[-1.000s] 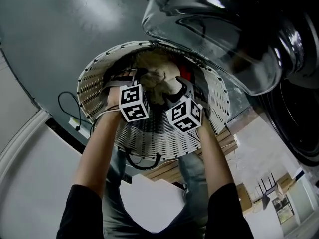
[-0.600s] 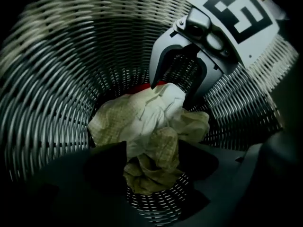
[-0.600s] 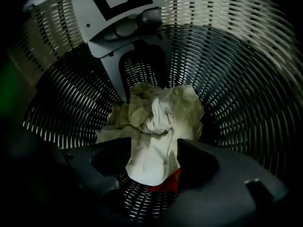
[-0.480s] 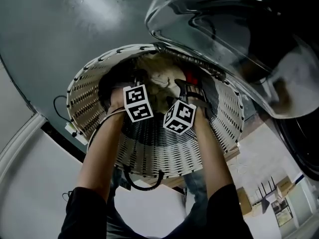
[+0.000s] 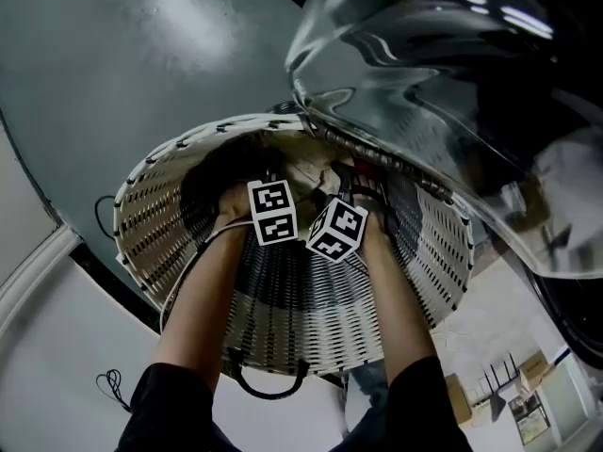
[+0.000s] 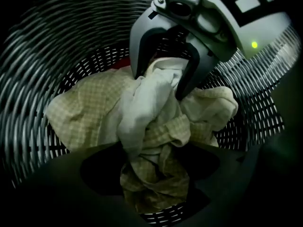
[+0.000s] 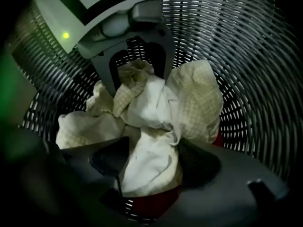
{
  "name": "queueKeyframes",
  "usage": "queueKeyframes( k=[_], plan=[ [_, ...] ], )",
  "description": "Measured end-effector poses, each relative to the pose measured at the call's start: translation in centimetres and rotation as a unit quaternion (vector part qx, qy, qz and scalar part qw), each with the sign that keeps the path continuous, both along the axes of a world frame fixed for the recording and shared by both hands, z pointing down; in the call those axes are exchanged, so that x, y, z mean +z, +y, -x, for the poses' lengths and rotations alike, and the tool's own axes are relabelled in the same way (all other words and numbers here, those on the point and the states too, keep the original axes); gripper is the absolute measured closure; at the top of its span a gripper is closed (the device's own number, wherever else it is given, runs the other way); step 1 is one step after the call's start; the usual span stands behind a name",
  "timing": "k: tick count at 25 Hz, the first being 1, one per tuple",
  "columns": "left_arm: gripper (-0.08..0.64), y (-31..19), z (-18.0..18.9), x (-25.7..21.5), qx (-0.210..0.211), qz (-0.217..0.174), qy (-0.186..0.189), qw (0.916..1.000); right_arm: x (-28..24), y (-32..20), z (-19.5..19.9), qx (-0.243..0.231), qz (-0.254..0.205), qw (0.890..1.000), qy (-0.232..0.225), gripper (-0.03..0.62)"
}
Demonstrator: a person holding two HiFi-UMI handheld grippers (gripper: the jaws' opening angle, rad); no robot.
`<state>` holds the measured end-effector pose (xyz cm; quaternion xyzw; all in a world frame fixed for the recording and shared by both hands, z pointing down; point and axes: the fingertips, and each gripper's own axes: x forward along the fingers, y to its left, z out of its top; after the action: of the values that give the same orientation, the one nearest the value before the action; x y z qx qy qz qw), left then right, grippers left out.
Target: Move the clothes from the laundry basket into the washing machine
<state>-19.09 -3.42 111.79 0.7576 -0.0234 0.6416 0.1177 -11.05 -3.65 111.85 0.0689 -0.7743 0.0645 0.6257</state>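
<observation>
L gripper (image 6: 151, 167) & R gripper (image 7: 154, 169) have jaws just opening & spread wide, each w/ the pale checked clothes (image 6: 156, 126) bunched loose in the gap btw its fingers, all down in the white laundry basket (image 5: 283, 299).

A red garment (image 7: 154, 206) is hiding beneath the pale cloth (image 7: 149, 143) between the right gripper's (image 7: 150, 168) jaws, which have just been opening. Only slivers are showing beside them.

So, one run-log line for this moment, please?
place: inside laundry basket; left gripper: jaws just opening, checked cloth between; right gripper: jaws just opening, white cloth between; grip: none
</observation>
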Motion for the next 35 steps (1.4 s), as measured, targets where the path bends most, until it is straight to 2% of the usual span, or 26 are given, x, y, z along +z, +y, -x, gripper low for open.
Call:
queueKeyframes(
  k=[3, 6, 7, 9, 11, 13, 18, 23, 28, 35],
  plan=[
    [0.206, 0.5, -0.2, 0.8, 0.002, 0.014, -0.008, 0.9999, 0.4, -0.4, 0.0, 0.006, -0.015, 1.000, -0.001, 0.306],
    [0.343, 0.5, -0.5, 0.7, 0.004, 0.015, -0.014, 0.9998, 0.3, -0.6, -0.2, 0.012, -0.013, 1.000, 0.003, 0.354],
    [0.420, 0.3, -0.6, 0.4, 0.003, 0.008, -0.013, 0.9999, 0.1, -0.6, -0.3, 0.014, -0.012, 1.000, 0.006, 0.383],
    [0.472, -0.1, -0.4, -0.3, -0.004, -0.006, -0.012, 0.9999, -0.5, -0.7, -0.2, 0.013, -0.017, 1.000, 0.005, 0.454],
    [0.485, -0.2, -0.1, -1.5, -0.016, -0.015, -0.012, 0.9997, -1.8, -1.0, 0.2, 0.011, -0.032, 0.999, 0.000, 0.518],
    [0.491, -0.3, 0.0, -2.9, -0.035, -0.017, -0.010, 0.9992, -3.4, -1.3, 0.4, 0.019, -0.043, 0.999, -0.005, 0.540],
    [0.494, -0.8, 0.4, -7.6, -0.077, -0.020, -0.005, 0.9968, -8.1, -1.6, 1.1, 0.046, -0.042, 0.998, -0.028, 0.545],
    [0.494, -0.5, 0.2, -13.8, -0.108, -0.025, 0.019, 0.9936, -14.2, -1.6, 0.7, 0.059, -0.042, 0.996, -0.043, 0.550],
    [0.494, -1.0, 0.5, -19.9, -0.142, -0.041, 0.046, 0.9879, -20.6, -2.1, 0.6, 0.072, -0.058, 0.994, -0.066, 0.552],
    [0.495, -1.0, 0.6, -28.8, -0.186, -0.078, 0.083, 0.9759, -29.7, -2.2, 1.0, 0.122, -0.082, 0.982, -0.115, 0.551]
  ],
)
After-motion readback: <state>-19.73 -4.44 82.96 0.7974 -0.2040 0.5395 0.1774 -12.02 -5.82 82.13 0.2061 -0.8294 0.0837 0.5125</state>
